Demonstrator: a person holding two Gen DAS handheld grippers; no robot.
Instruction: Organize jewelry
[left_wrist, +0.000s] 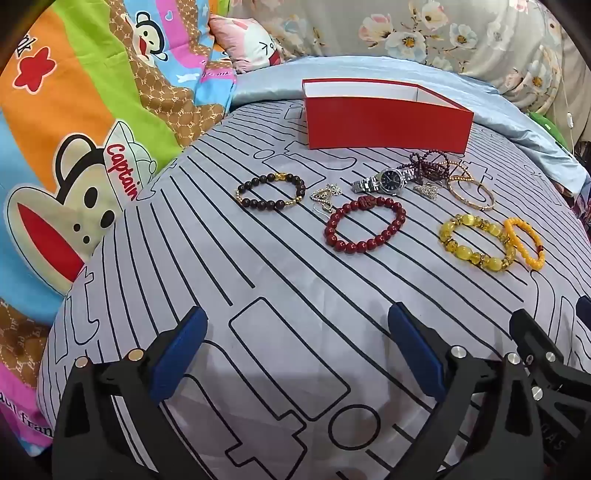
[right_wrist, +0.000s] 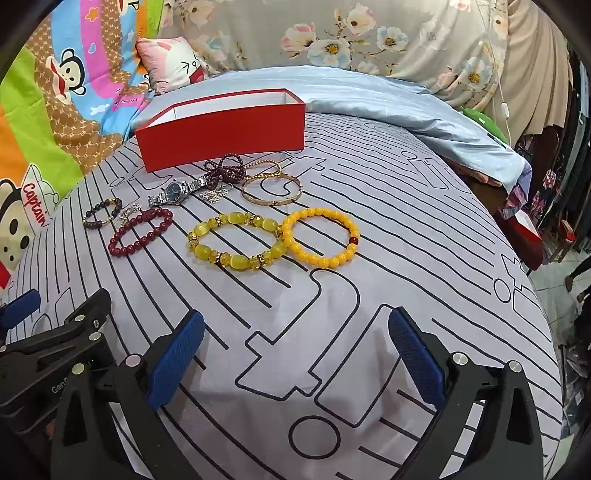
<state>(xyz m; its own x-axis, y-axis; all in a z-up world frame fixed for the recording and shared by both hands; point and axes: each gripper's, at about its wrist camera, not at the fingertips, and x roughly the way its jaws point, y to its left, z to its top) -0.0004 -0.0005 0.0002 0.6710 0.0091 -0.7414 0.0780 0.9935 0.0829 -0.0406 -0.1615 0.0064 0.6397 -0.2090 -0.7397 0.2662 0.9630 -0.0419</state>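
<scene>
Both black grippers with blue pads, left gripper (left_wrist: 295, 354) and right gripper (right_wrist: 295, 354), are being held wide open, gripping nothing, above the grey line-patterned bedsheet (right_wrist: 406, 258). Beaded bracelets, including an orange-yellow bead bracelet (right_wrist: 320, 237), are lying before an open red rectangular cardboard box (left_wrist: 388, 125).

An open red box (left_wrist: 388, 125) with a white inside sits at 12 o'clock on the bed. Below it, a silver watch (left_wrist: 384, 181) lies flat beside a tangled maroon bead strand (left_wrist: 430, 166) and a gold bangle (left_wrist: 472, 194). A dark bead bracelet (left_wrist: 271, 192) lies at 10 o'clock, a red bead bracelet (left_wrist: 365, 223) centrally, and a yellow crystal bracelet (left_wrist: 476, 243) touches an orange bead bracelet (left_wrist: 526, 242) at 3 o'clock.
</scene>
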